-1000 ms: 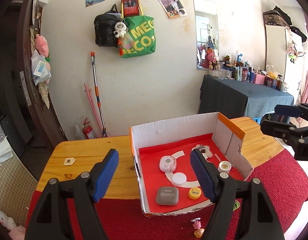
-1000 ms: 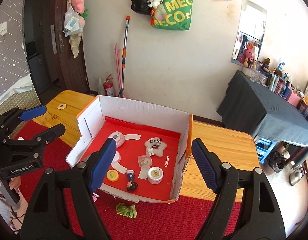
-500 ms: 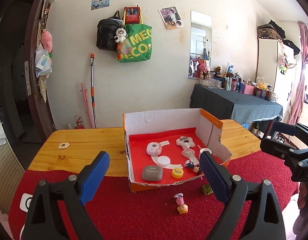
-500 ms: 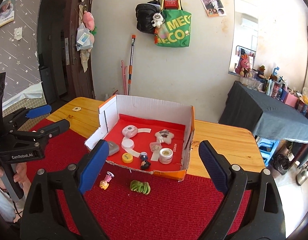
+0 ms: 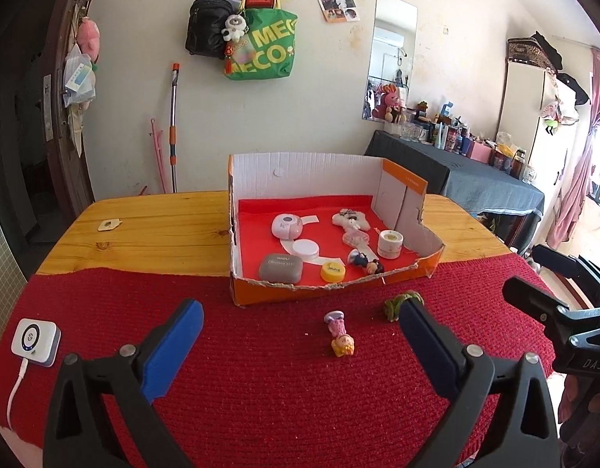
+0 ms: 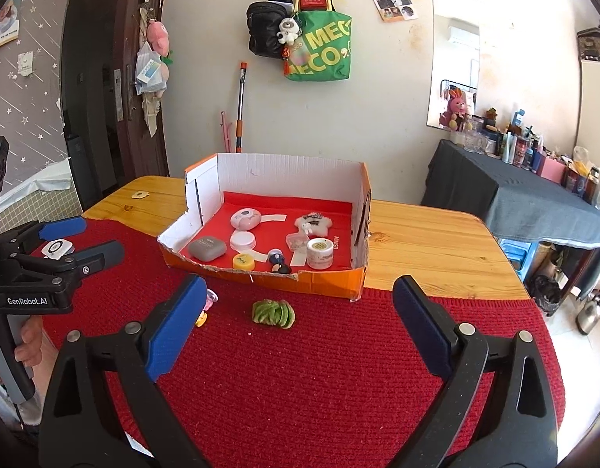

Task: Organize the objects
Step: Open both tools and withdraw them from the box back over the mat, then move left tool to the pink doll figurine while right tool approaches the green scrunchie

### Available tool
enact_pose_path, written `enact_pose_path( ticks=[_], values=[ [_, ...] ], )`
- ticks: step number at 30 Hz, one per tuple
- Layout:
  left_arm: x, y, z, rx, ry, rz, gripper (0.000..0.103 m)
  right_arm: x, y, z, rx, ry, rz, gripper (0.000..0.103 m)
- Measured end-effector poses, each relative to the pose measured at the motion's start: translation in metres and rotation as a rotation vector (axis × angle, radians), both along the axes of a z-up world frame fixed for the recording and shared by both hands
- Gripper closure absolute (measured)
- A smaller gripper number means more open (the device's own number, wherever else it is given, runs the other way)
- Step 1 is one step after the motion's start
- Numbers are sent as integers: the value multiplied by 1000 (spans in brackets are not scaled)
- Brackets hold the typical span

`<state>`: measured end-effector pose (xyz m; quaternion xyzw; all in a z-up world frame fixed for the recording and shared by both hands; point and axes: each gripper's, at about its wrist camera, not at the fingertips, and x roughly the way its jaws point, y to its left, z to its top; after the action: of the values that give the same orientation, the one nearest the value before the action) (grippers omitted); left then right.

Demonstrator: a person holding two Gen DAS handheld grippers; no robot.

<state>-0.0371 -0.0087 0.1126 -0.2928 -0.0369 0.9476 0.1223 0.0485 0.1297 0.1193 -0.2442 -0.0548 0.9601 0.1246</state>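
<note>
The wooden desk point(image 5: 151, 230) is bare along its far edge, and a red knitted mat point(image 5: 261, 370) covers its near half. A cardboard box point(image 5: 311, 171) sits mid-desk, straddling the mat's far edge; its near wall is torn low, its floor is red, and its long axis runs left to right along the desk.

Both grippers hover above the mat's near edge, pointing toward the box. The left gripper point(image 5: 300, 343) has its jaws spread wide with nothing between them. The right gripper point(image 6: 300, 323) is likewise wide apart and holds nothing.

Inside the box, a grey case point(image 5: 280, 268) lies at the near left corner. A pink-white round device point(image 5: 286, 225) lies farther back, with a white plush charm point(image 5: 352, 218) to its right. A tape roll point(image 5: 390, 243) stands upright near the right wall. A white round lid point(image 5: 306, 249) and a yellow cap point(image 5: 333, 272) lie nearer the torn wall.

On the mat just outside the torn wall lie two loose pieces, well apart. The green toy point(image 6: 273, 313) lies with its long axis left to right. The small pink figurine point(image 5: 340, 333) lies on its side, its long axis running from the box toward the near edge and its yellow end nearest. A white square device point(image 5: 35, 336) with a cable sits at the mat's left edge.
</note>
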Motion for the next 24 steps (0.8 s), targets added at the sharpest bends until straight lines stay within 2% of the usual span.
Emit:
enact_pose_path(
  ticks=[12,24],
  values=[
    [-13,13,-52,27,-195,-38,0,-14,22,-55,-114,-153,-41,5],
    [-33,20,-70,33,-283,-65,0,-30,34,-73,-154,-220,-51,5]
  ],
)
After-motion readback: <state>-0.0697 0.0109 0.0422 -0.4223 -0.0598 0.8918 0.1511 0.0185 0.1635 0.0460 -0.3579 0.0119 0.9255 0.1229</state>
